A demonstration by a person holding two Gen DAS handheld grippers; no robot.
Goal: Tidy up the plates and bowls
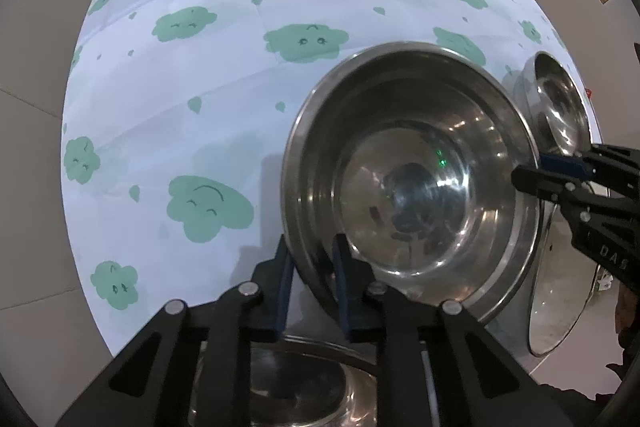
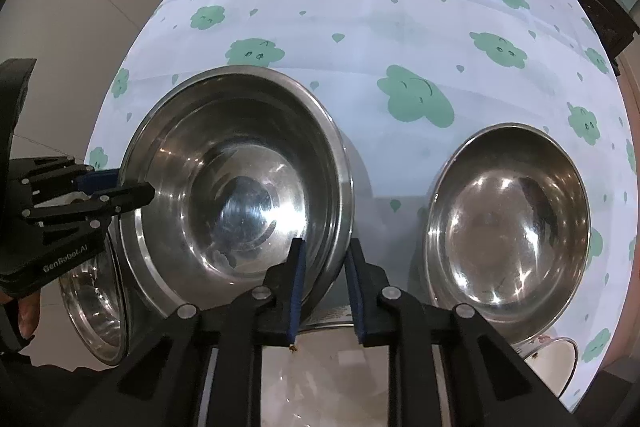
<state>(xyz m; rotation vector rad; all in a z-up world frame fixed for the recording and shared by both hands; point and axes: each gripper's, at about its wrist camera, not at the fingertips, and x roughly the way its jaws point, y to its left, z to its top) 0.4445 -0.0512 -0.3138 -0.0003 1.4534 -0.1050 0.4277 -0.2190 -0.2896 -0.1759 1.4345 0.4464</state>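
Your left gripper (image 1: 312, 269) points down and is closed on the near rim of the large steel bowl (image 1: 412, 179): one blue pad sits outside the wall, the other inside. Your right gripper (image 2: 324, 267) clamps the opposite rim of that same bowl the same way, one pad in, one pad out. Both grips are narrow, with only the thin bowl wall between the pads.

In the left wrist view the right gripper's fingers enter from the right edge and meet the bowl's far rim. In the right wrist view the left gripper does the same from the left edge.

The large steel bowl is upright, mouth up, its inside holding nothing but reflections. It appears raised above a steel plate (image 2: 320, 355), which shows beneath it.

A smaller steel bowl (image 2: 508, 227) stands apart to the right on the desk (image 2: 360, 27). Another steel bowl (image 2: 96, 307) shows partly below the left gripper.

The desk carries a white cloth printed with green clouds (image 1: 304, 41).
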